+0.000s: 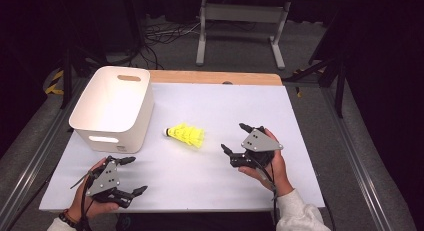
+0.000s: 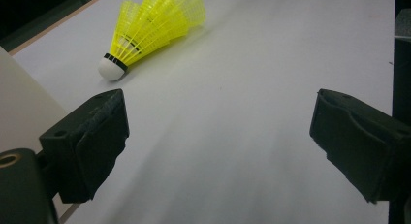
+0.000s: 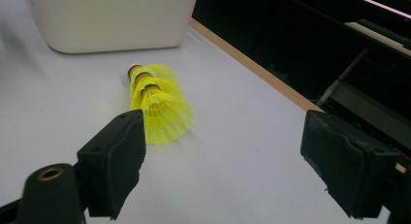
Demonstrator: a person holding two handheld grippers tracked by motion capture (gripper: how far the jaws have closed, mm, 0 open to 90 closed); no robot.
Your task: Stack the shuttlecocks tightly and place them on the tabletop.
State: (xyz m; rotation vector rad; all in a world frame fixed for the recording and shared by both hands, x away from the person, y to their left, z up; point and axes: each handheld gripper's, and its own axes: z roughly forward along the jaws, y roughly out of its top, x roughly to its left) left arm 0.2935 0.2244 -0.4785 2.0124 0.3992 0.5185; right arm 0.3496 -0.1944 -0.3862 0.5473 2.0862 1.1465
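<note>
shuttlecocks (image 1: 186,135): yellow nested stack lying on the white table (image 1: 225,186), at 3 o'clock of the white bin (image 1: 112,107) | right gripper (image 1: 235,138): at 3 o'clock of stack, jaws spread, empty | left gripper (image 1: 134,175): at 7 o'clock, jaws wide, empty

Your high view looks forward and down over the whole tabletop (image 1: 210,176). Both gripper views sit low and close, sharing the yellow shuttlecocks (image 2: 152,27) from opposite sides.
</note>
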